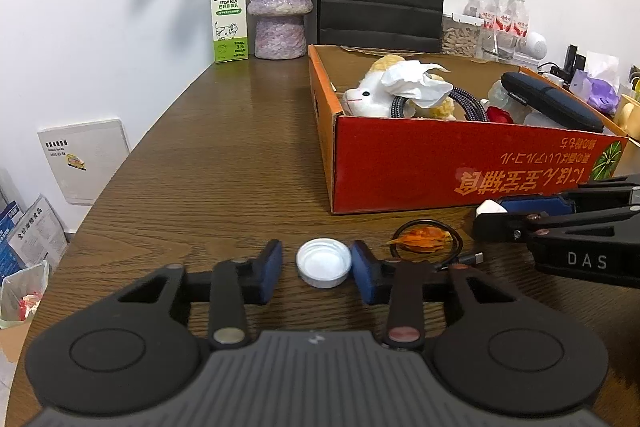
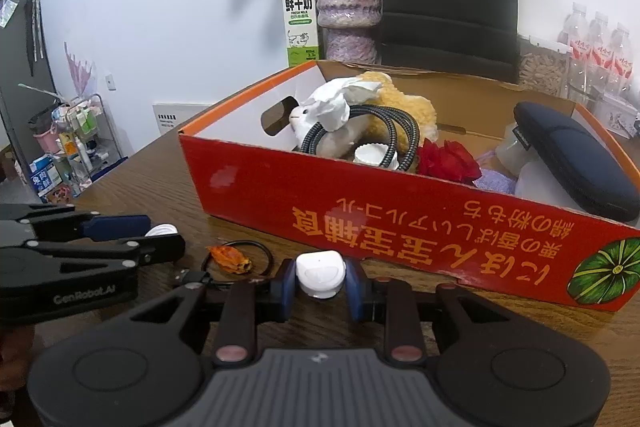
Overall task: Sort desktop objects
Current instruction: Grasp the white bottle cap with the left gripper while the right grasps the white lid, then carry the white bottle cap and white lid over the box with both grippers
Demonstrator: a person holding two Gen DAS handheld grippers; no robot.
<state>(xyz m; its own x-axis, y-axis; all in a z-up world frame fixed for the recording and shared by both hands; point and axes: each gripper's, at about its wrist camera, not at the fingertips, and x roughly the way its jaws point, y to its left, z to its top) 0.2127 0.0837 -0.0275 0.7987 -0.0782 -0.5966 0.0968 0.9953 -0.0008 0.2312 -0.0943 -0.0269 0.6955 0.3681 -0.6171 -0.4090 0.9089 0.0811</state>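
The red cardboard box [image 1: 460, 167] is my landmark. Just before its front wall, my right gripper [image 2: 320, 281] pinches a white plastic gadget [image 2: 321, 273]. Farther from that wall, my left gripper [image 1: 316, 269] brackets a white bottle cap [image 1: 323, 263]; one pad touches, the other shows a gap. I should seat both pads squarely before lifting over the rim.

1. The table [image 1: 224, 163] is seen as dark wood with a visible grain and a slight sheen.
2. The box [image 2: 360, 211] is made of printed cardboard, glossy red outside.
3. The bottle cap [image 1: 323, 263] appears as smooth white plastic.
4. The vase [image 1: 279, 3] is rough-textured and glazed.
5. The gripper pads [image 1: 269, 269] look matt blue.
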